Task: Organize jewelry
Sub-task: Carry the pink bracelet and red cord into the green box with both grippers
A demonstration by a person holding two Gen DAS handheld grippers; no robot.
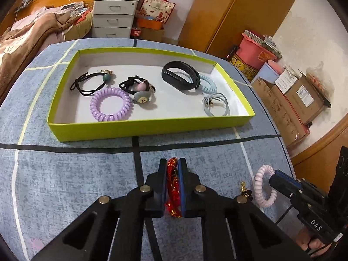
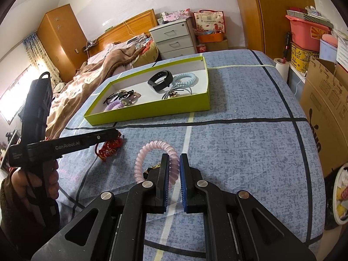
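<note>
**Both hand-held grippers clamped on jewelry, tray ahead**

Nearest the left wrist camera, the left hand-held gripper has its jaws nearly together on a red braided cord bracelet with gold beads, which fills the slot between the blue pads just above the blue patterned cloth of the tabletop. To its right, the right hand-held gripper is narrowly closed on one side of a pale pink spiral hair tie of glossy plastic, with the rest of the loop standing out to the left. A small gold-and-black trinket lies just beside that tie.

The step in hand appears to be the pickup: both pieces are gripped but neither is in the tray yet. The next move likely calls for lifting each piece clear of the cloth, carrying it forward over the near wall of the shallow lime-green cardboard tray and opening above a bare patch of its white floor.

Open room lies in the tray's middle and near strip, between the purple spiral hair tie on the left and the black fitness band on the right. The bracelet's loose strands could catch on the near wall. The tabletop's right edge drops off near the right gripper, with cardboard boxes beyond.
</note>
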